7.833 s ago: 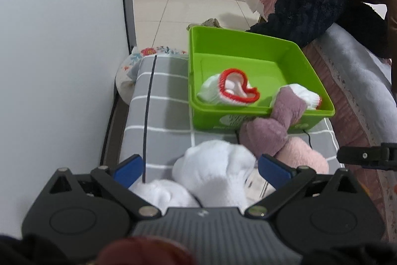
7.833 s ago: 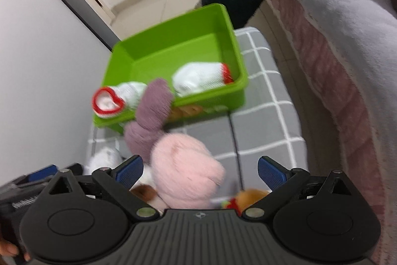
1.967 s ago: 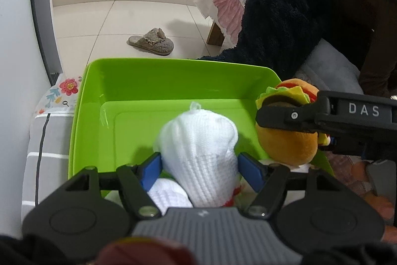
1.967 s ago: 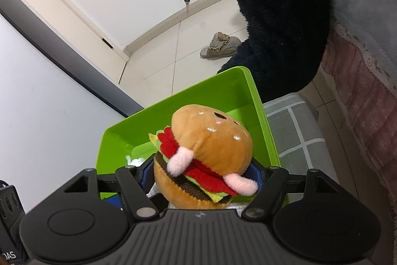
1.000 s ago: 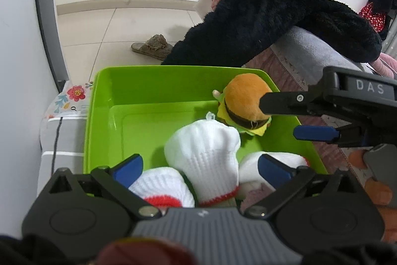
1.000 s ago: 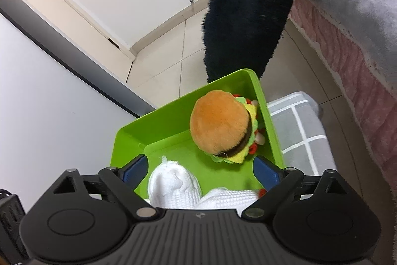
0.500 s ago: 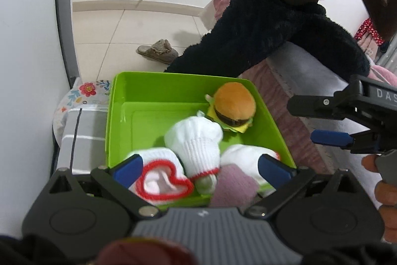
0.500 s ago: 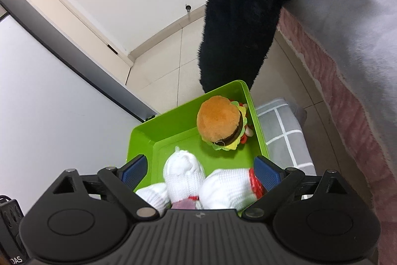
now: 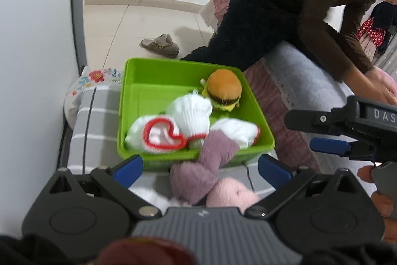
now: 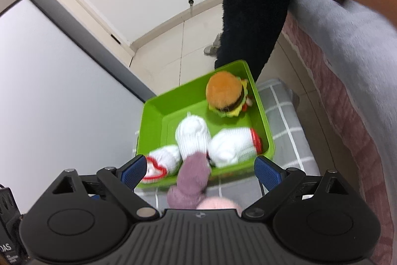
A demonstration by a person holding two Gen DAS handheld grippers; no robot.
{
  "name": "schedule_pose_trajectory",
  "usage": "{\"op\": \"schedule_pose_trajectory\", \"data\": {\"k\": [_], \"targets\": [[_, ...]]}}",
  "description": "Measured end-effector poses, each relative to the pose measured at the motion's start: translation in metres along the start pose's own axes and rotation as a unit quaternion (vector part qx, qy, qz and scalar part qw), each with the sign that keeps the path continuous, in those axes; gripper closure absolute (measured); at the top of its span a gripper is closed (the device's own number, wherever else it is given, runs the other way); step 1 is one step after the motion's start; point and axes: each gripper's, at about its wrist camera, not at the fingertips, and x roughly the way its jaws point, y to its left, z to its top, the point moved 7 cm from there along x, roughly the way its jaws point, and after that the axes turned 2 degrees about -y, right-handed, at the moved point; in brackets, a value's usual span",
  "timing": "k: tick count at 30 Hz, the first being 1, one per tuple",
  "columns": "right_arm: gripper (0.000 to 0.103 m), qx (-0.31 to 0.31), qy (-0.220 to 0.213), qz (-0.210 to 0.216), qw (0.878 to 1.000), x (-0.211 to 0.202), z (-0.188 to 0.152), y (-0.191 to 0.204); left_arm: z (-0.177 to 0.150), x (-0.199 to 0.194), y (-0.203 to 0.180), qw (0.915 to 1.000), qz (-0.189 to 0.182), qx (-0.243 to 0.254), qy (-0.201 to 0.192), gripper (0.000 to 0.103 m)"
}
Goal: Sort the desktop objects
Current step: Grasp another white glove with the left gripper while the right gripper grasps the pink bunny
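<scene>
The green bin held three white socks and one burger toy, far right. Both grippers, left and right, stood spread, empty, near the bin's near edge.

A: Any writing to read here?

B: White letters "DAS" on the black body of the right gripper, seen at the right side of the left wrist view.

A: Anything in the right wrist view?

B: The same "DAS", partly cut off, on the left gripper at the lower left corner. Small print sits beneath it, too blurred to read.
</scene>
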Motion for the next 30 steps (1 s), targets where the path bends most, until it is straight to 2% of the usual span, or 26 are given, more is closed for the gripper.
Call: {"op": "schedule_pose_trajectory", "data": {"k": [5, 11, 13, 15, 23, 30], "targets": [[0.008, -0.003, 0.020, -0.009, 1.000, -0.002, -0.029, -0.003, -0.026, -0.007, 0.012, 0.9996, 0.010, -0.017, 0.020, 0.000], [0.006, 0.002, 0.052, -0.006, 0.999, 0.015, -0.066, -0.016, -0.053, 0.001, 0.037, 0.9976, 0.022, -0.050, 0.043, 0.000], [0.006, 0.018, 0.083, -0.019, 0.996, 0.029, -0.077, -0.023, -0.057, 0.006, 0.045, 0.9962, 0.035, -0.058, 0.055, 0.000], [0.006, 0.021, 0.096, -0.035, 0.994, 0.037, -0.080, -0.027, -0.059, 0.007, 0.050, 0.9957, 0.040, -0.063, 0.055, 0.000], [0.006, 0.043, 0.107, -0.027, 0.993, 0.042, -0.085, -0.036, -0.066, 0.012, 0.067, 0.9925, 0.063, -0.084, 0.063, 0.001], [0.006, 0.074, 0.117, -0.023, 0.990, 0.048, -0.088, -0.043, -0.068, 0.015, 0.076, 0.9900, 0.062, -0.111, 0.062, 0.001]]}}
